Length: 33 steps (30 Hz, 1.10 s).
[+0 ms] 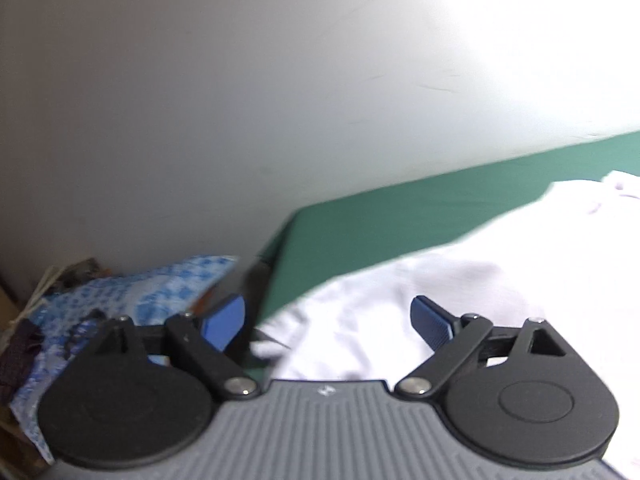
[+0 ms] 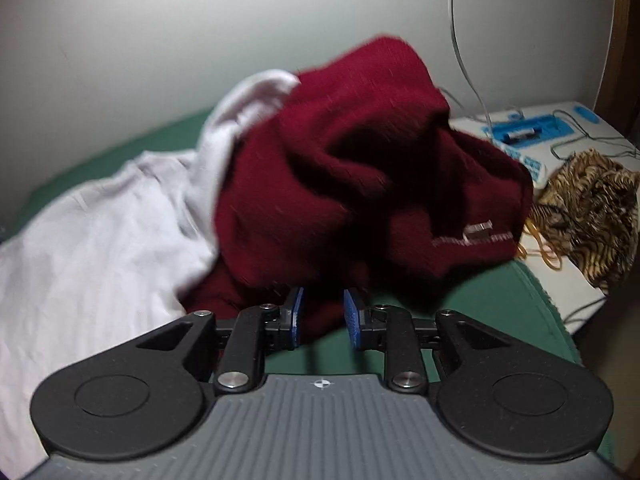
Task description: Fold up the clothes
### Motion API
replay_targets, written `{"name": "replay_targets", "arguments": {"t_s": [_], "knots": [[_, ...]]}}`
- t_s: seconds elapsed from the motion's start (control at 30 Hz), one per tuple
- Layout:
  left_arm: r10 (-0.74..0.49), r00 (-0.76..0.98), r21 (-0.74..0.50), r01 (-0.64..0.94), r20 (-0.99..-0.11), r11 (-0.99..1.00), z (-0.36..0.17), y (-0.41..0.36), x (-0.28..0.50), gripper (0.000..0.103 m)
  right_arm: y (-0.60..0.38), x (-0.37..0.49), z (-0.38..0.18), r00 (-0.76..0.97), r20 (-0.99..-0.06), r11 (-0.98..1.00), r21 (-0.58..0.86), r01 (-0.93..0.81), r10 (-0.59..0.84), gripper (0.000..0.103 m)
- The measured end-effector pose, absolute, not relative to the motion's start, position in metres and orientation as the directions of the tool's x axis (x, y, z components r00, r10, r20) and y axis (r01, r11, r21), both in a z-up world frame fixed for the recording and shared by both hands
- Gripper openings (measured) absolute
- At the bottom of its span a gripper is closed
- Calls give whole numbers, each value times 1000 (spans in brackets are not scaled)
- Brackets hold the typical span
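Maroon sweater [image 2: 360,168] heaped centre frame against a white garment [image 2: 100,248] on green bedding [image 2: 500,300] — right gripper [image 2: 322,320] narrowly parted, its edge between unpressed pads; left gripper [image 1: 328,326] wide, empty.

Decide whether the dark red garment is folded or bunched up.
Bunched up: the dark red garment sits in a crumpled heap with deep irregular creases.

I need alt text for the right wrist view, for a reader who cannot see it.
A crumpled dark red garment lies on a green surface, partly over a white garment. The right tongs, blue pads slightly apart, reach its near edge. A tiger-striped cloth lies at right.
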<state>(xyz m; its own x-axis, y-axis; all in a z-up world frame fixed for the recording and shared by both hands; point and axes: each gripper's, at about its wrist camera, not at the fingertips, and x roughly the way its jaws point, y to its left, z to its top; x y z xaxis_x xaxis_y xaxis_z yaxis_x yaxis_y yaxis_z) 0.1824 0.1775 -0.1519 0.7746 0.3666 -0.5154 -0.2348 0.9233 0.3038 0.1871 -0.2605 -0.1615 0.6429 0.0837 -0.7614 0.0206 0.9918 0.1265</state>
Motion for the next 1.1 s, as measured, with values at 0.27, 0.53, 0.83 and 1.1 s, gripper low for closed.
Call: {"name": "replay_targets", "arguments": {"t_s": [0.27,0.53,0.83,1.1], "knots": [[270,746,265,-129,-609,956,-174,120,171,92,-269,294,-186,705,-705,970,217,110,78,23],[305,738,338,-110,-602,935,-190,98,156,92,-251,412,-189,749,-662,971,198,133,33,23],[332,738,343,-145,-588,928,-206,103,156,94,-277,356,-176,731,-658,931,355,88,182,33],[346,756,336,-177,-555,925,-212,104,153,100,-248,314,-193,661,-654,884,466,-31,368,33]]}}
